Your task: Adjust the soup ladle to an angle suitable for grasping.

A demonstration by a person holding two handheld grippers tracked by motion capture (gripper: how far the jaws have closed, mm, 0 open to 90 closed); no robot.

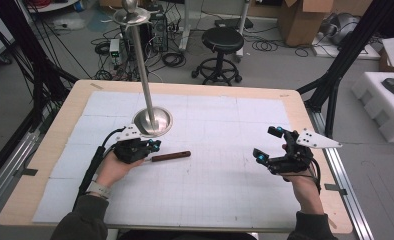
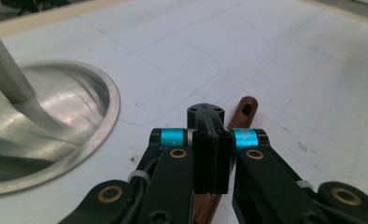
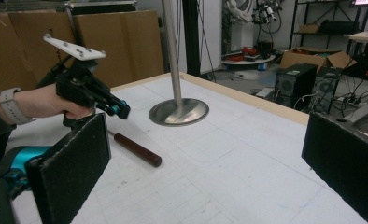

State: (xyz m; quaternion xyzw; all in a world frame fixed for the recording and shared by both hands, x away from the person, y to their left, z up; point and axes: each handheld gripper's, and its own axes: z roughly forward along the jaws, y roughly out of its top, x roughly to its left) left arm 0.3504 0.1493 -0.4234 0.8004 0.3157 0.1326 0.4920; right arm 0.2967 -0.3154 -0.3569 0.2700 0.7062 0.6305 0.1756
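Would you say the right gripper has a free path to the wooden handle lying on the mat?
Probably yes. The right gripper has open jaws, and bare mat lies between it and the wooden handle. The left gripper, jaws shut, hovers over the handle's near end, crowding that part.

The black, teal-banded left gripper point(image 1: 146, 148) was held low with its jaws pressed together, while the matching right gripper point(image 1: 268, 145) hovered with jaws spread wide.
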